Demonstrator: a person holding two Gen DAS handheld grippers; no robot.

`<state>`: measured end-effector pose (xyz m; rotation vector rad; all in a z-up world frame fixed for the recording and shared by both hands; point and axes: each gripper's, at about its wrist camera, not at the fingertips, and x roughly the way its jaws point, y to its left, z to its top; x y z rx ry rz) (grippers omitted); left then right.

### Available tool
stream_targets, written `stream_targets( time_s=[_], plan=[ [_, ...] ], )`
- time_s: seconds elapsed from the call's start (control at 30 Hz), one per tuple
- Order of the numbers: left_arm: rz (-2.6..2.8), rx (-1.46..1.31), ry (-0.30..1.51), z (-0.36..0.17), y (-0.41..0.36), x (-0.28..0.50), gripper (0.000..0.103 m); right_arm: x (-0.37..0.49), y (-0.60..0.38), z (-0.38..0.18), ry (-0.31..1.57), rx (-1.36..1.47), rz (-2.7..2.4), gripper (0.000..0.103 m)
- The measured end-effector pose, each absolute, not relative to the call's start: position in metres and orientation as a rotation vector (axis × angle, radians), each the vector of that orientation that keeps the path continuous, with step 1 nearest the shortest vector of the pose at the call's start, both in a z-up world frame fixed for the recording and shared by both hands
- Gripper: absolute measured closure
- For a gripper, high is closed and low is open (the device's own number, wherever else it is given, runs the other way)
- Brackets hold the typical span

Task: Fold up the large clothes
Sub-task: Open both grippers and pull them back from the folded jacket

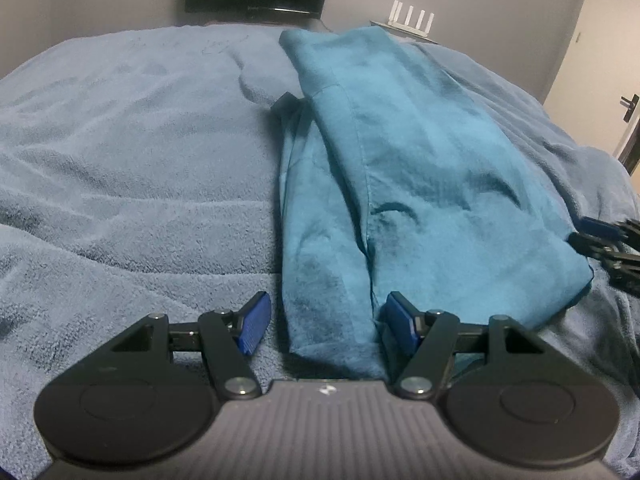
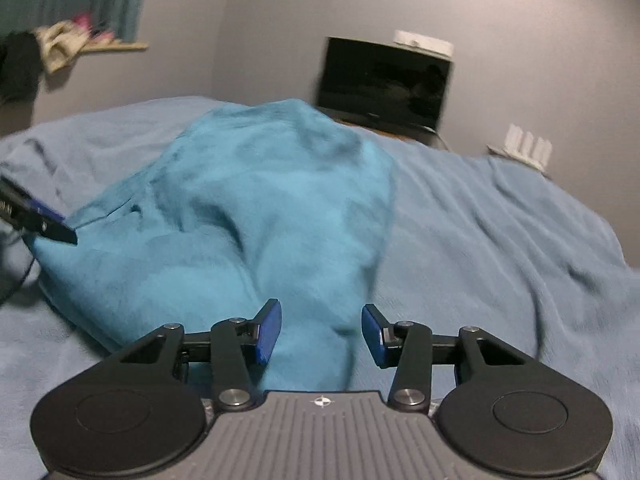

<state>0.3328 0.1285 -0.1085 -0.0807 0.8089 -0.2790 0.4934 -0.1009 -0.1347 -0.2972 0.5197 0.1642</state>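
A teal garment of soft, napped cloth lies folded into a long narrow strip on a bed spread with a pale blue terry blanket, its seams running lengthwise and its near end reaching toward both tools. The left gripper stands partly open, black linkage arms carrying ribbed blue pads, with the near end of the garment between them; the right-side pad sits at the fabric's edge, though no pinch can be made out. The right gripper, seen in a blurred frame, also stands apart with a fold of the teal cloth lying between its smooth blue pads, which do not appear to press on it. Each grey ribbed housing bears a small white emblem; no lettering can be read. A dark screen stands against the grey wall beyond the bed, a white router with upright antennas beside it, and a white door with a dark handle at far right
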Motion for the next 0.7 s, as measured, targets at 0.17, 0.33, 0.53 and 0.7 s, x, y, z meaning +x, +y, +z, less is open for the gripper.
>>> stream_targets(
  time_s=[0.17, 0.33, 0.53, 0.7],
  plan=[
    [-0.269, -0.042, 0.793, -0.107, 0.124, 0.329, 0.041, 0.468, -0.12, -0.138, 0.491, -0.19, 0.151, 0.056],
    [-0.273, -0.021, 0.787, -0.106, 0.122, 0.326, 0.041, 0.463, -0.101, -0.136, 0.458, -0.225, 0.216, 0.055],
    [-0.249, -0.007, 0.811, -0.11, 0.125, 0.326, 0.04, 0.464, -0.116, -0.16, 0.545, -0.19, 0.168, 0.047],
    [-0.179, -0.07, 0.797, -0.112, 0.135, 0.316, 0.039, 0.456, -0.126, -0.159, 0.563, -0.115, 0.122, 0.043]
  ],
)
